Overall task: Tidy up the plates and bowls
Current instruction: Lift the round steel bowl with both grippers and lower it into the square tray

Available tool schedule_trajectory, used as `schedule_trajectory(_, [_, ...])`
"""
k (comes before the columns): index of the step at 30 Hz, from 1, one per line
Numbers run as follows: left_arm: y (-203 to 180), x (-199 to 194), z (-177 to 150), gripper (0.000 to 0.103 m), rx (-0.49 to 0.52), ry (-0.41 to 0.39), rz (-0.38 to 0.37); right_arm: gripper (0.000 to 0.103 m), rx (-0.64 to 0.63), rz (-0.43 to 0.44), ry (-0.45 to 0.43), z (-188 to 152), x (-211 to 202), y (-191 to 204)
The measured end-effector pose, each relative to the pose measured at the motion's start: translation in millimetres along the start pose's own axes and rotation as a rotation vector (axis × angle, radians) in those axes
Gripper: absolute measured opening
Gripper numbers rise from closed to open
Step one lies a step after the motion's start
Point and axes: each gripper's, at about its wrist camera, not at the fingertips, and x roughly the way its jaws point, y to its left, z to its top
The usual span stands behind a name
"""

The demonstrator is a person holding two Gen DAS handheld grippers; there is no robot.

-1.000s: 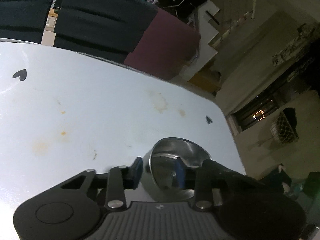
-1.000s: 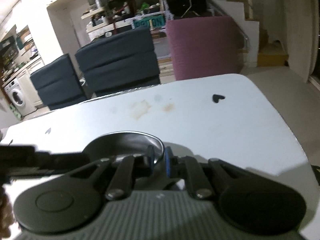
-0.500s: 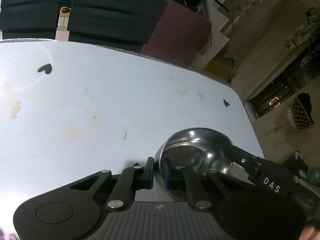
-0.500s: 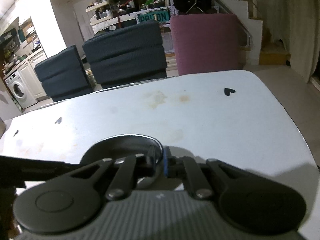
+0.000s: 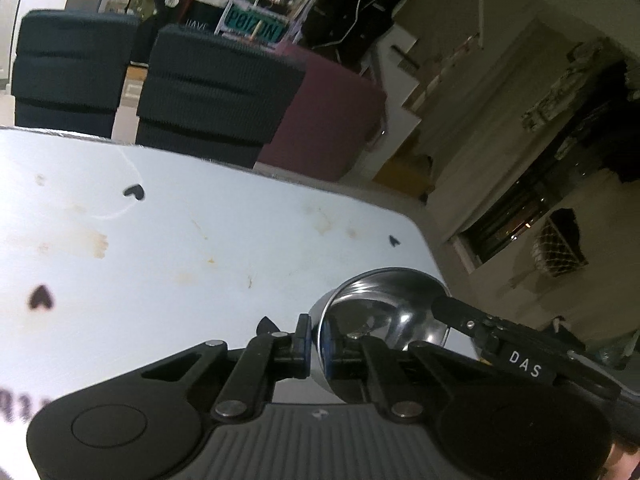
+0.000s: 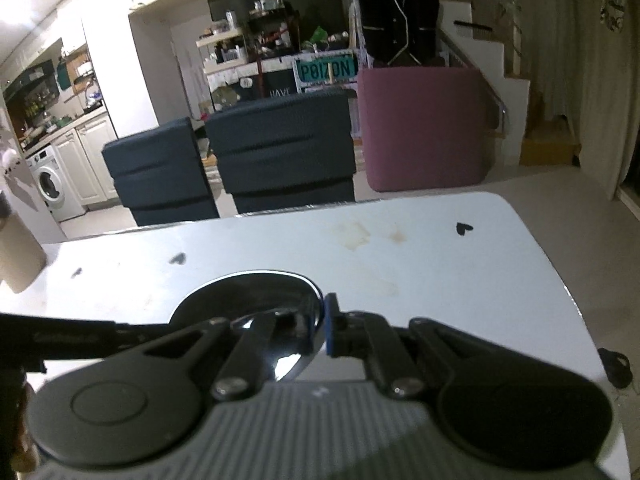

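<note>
1. Left wrist view: my left gripper [image 5: 314,346] is pinched tight on the near rim of the steel bowl [image 5: 384,304]; one pad sits outside the wall, the other inside.
2. The bowl looks empty, only reflections on its polished inside. It is over the right front part of the white table [image 5: 180,248], near the rounded corner; can't tell if the base touches the top.
3. Right wrist view: my right gripper [image 6: 318,328] is clamped on the opposite rim of the same bowl [image 6: 256,292], blue pad outside, dark pad inside.
4. Each view shows the other tool reaching across: the right gripper's finger, marked "DAS", comes in from the right in the left view; the left one is a dark bar from the left in the right view.
5. Left view only: a dark doorway and a net basket [image 5: 560,248] on the floor.
6. Right view only: a washing machine [image 6: 50,182], kitchen shelves, and a tan cylinder [image 6: 18,252] at the table's left edge.
7. Both views: two dark chairs [image 6: 280,152], a maroon seat [image 6: 420,128], heart marks and stains on the table.
</note>
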Motion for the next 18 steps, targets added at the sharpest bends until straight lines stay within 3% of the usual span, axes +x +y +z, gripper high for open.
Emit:
schedule_trajectory(10, [13, -74, -43, 0.005, 0.019, -0.016, -0.009, 0.005, 0.033, 0.029, -0.009, -31, -58, 37])
schedule_trajectory(18, [26, -95, -78, 0.003, 0.024, 0.027, -0.007, 0.005, 0.043, 0.033, 0.020, -66, -82, 56])
